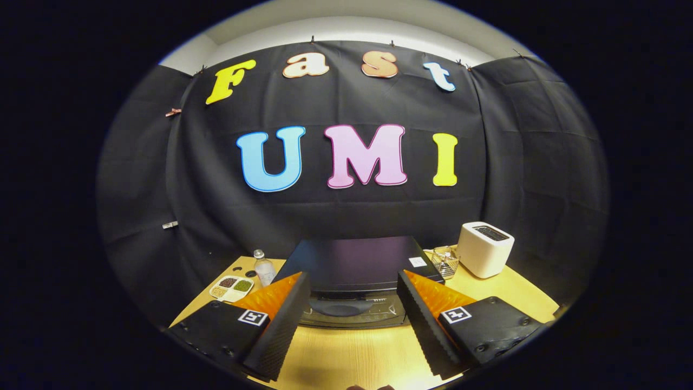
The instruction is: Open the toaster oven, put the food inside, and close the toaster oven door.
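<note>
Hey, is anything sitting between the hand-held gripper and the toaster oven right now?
Nothing visible. The hand-held gripper is open, its fingers spread over bare table, and the toaster oven sits just ahead between them. The bottle, tray and white toaster stand off to the sides.

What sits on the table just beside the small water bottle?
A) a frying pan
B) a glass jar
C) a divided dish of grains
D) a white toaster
C: the divided dish lies right next to the water bottle, while the open hand-held gripper holds nothing.

No legible txt — labels unreadable.
</note>
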A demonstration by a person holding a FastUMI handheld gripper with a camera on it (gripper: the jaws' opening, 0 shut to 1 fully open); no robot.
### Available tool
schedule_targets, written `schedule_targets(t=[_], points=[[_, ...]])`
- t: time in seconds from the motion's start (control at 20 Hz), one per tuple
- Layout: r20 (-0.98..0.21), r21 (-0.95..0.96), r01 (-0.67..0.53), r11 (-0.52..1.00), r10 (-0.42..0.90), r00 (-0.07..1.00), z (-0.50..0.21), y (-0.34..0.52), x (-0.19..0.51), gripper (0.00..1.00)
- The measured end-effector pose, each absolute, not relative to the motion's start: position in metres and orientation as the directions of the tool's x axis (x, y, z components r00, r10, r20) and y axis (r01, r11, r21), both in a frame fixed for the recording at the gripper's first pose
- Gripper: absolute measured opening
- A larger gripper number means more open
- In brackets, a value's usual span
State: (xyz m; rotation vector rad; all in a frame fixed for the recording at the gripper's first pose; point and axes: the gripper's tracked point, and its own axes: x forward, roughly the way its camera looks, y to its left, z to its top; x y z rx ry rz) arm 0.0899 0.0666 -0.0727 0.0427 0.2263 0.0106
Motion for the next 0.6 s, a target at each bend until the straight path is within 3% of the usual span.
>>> schedule_targets(t=[0.4, 0.6], points=[[-0.35, 0.008, 0.015, 1.0, -0.011, 0.937, -0.144, 0.077, 0.134, 1.0], [-0.356, -0.008, 0.01, 1.0, -0.012, 0.934, -0.166, 0.075, 0.151, 1.0]])
